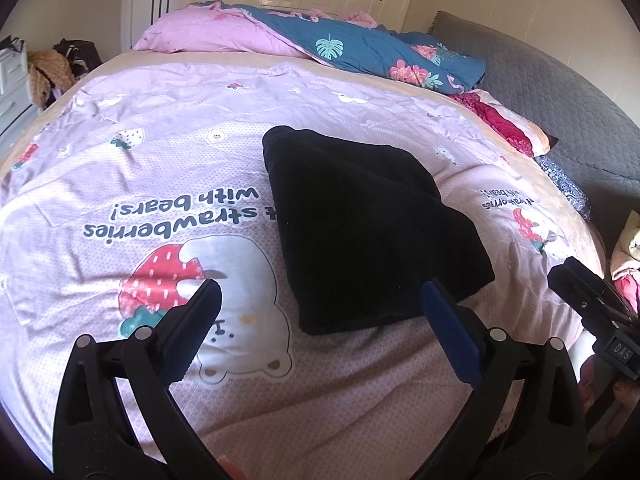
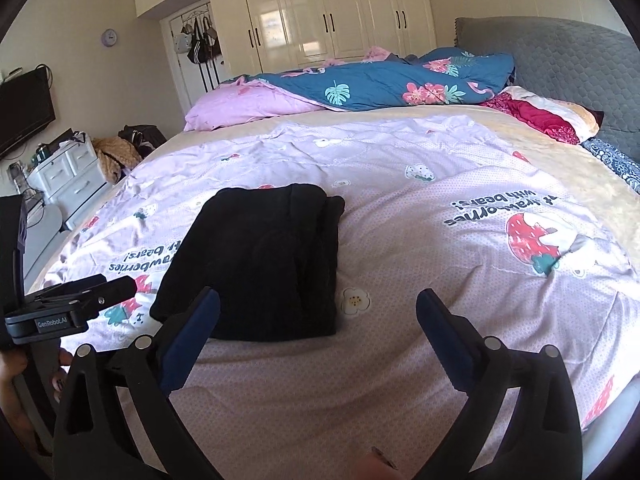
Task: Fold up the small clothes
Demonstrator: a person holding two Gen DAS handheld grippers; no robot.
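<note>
Near: left gripper (image 1: 320, 286) wide open, empty | right gripper (image 2: 318, 296) wide open, empty | thing: black cloth (image 1: 368, 224) folded small, flat on pink strawberry quilt (image 1: 168, 152) | done: fold looked finished | left: none seen

Left gripper (image 1: 320, 292): jaws spread wide, nothing between them, pointing downward at a slant. Right gripper (image 2: 318, 300): same, jaws wide and empty. Both side by side.

A pink strawberry-bear quilt (image 2: 400, 184) covers the bed, a blue floral duvet (image 2: 384, 80) bunched before cream wardrobes (image 2: 320, 8).
</note>
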